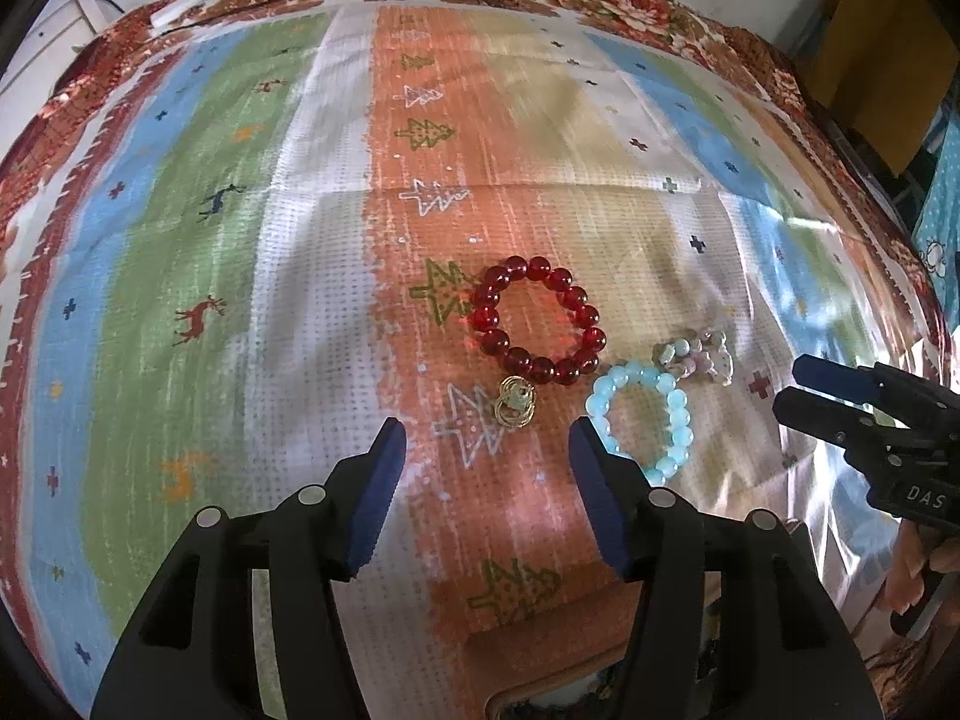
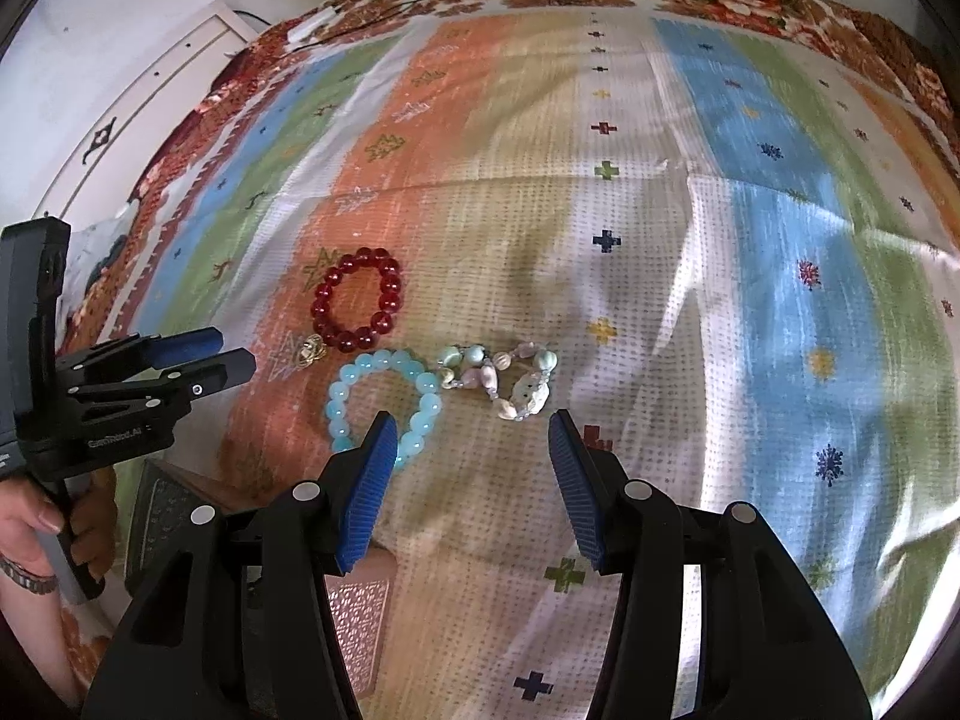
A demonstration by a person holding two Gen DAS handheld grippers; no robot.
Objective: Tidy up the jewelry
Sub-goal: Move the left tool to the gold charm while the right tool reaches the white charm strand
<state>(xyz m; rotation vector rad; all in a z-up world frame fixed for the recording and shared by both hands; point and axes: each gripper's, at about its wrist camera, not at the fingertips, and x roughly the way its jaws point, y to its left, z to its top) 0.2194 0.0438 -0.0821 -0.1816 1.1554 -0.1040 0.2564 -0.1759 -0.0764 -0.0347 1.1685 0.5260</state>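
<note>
While both pairs of jaws are standing apart with nothing between them, the left gripper (image 1: 486, 438) is hanging over the gold earring (image 1: 515, 409) and the right gripper (image 2: 471, 429) over the shell bracelet (image 2: 501, 378); the pale blue bracelet (image 2: 384, 402) and red bracelet (image 1: 538, 321) are lying alongside on the striped cloth (image 1: 210, 240).

Both grippers are black plastic frames with round silver screw heads and ribbed blue pads. The left gripper (image 2: 207, 354) carries white lettering on its body, and below that lettering a hand (image 2: 36, 516) wears a metal-link band (image 2: 27, 576). The right gripper (image 1: 801, 387) shows white letters "DAS".
</note>
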